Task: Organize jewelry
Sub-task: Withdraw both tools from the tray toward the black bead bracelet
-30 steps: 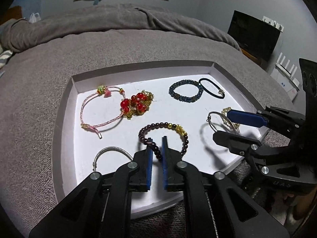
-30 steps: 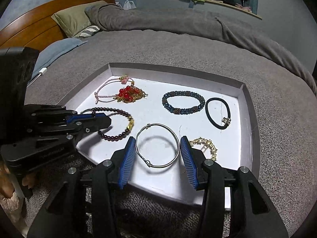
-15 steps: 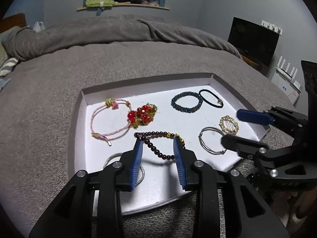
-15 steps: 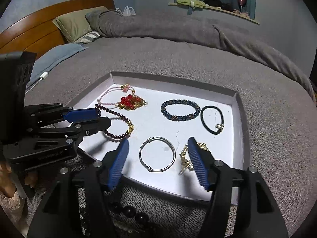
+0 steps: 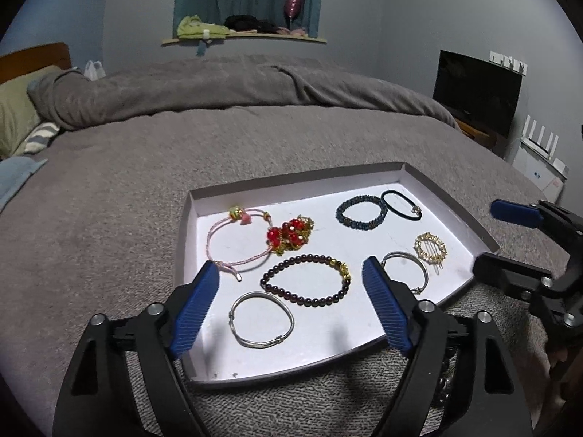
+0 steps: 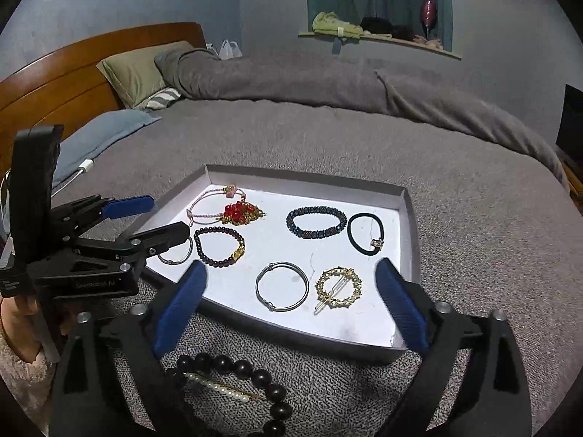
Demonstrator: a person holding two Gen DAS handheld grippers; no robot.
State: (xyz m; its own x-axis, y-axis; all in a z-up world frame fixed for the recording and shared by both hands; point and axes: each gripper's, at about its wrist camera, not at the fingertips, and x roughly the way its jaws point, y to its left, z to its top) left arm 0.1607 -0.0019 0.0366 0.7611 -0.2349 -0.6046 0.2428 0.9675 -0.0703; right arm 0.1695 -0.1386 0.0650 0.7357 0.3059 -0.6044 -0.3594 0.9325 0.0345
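A shallow white tray lies on the grey bed and holds several pieces of jewelry. In the left wrist view lie a dark bead bracelet, a silver bangle, a second silver bangle, a pink cord bracelet, a red bead cluster, a blue bead bracelet, a black hair tie and a gold round clip. My left gripper is open and empty above the tray's near edge. My right gripper is open and empty, back from the tray.
On the blanket in front of the tray lie a large black bead bracelet and a pearl pin. Pillows and a wooden headboard are at the left. A dark screen stands at the right.
My left gripper has opened, let go of the dark bead bracelet and pulled back. My right gripper has opened wider and also drawn back and up from the tray.
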